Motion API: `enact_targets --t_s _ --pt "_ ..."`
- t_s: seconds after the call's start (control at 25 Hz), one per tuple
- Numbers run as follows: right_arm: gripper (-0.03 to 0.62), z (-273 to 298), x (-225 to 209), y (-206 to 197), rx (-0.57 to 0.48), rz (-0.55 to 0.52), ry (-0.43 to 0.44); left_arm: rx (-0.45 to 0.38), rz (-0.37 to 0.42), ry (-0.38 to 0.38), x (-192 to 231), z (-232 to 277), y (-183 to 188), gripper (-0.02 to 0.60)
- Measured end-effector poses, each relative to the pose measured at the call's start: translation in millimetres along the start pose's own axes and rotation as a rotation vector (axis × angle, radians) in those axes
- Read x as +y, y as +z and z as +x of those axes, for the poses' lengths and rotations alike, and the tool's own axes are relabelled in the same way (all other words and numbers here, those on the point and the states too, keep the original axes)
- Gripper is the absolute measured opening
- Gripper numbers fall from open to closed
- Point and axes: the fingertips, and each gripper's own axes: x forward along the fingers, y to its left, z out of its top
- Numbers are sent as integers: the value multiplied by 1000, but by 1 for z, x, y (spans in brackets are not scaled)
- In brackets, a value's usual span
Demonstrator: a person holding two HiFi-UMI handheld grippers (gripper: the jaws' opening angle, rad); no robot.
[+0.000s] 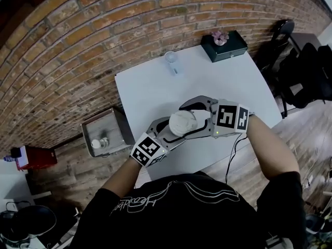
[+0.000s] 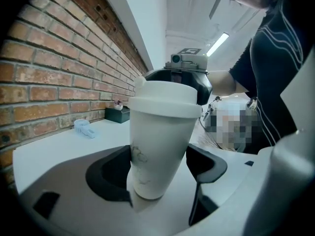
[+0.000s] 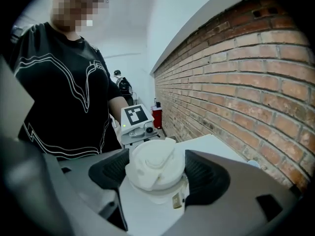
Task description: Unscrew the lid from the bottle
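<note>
Tabletop (image 1: 150,90) open ahead; box (image 1: 224,46), clear object (image 1: 171,59) along wall (image 1: 129,25).

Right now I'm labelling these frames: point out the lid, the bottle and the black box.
lid (image 3: 155,165), right gripper view, middle of its top
bottle (image 2: 158,144), left gripper view, its side wall
box (image 1: 231,46), head view, its top face

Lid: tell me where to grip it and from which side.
Take the lid by its round side wall, jaws on opposite sides, coming from its top end, as the right gripper does. The raised flap on top offers no even hold; the left gripper clamps the bottle.
</note>
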Motion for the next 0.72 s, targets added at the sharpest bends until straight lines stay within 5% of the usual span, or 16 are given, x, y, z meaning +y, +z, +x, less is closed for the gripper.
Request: enact_targets --t_s 0.32,0.72 --pt "366 0 -5 1 26 46 -100 -5 -9 8 2 0 -1 364" --pt "382 -24 -14 7 -91 317 -580 -18 -15 23 5 0 0 364"
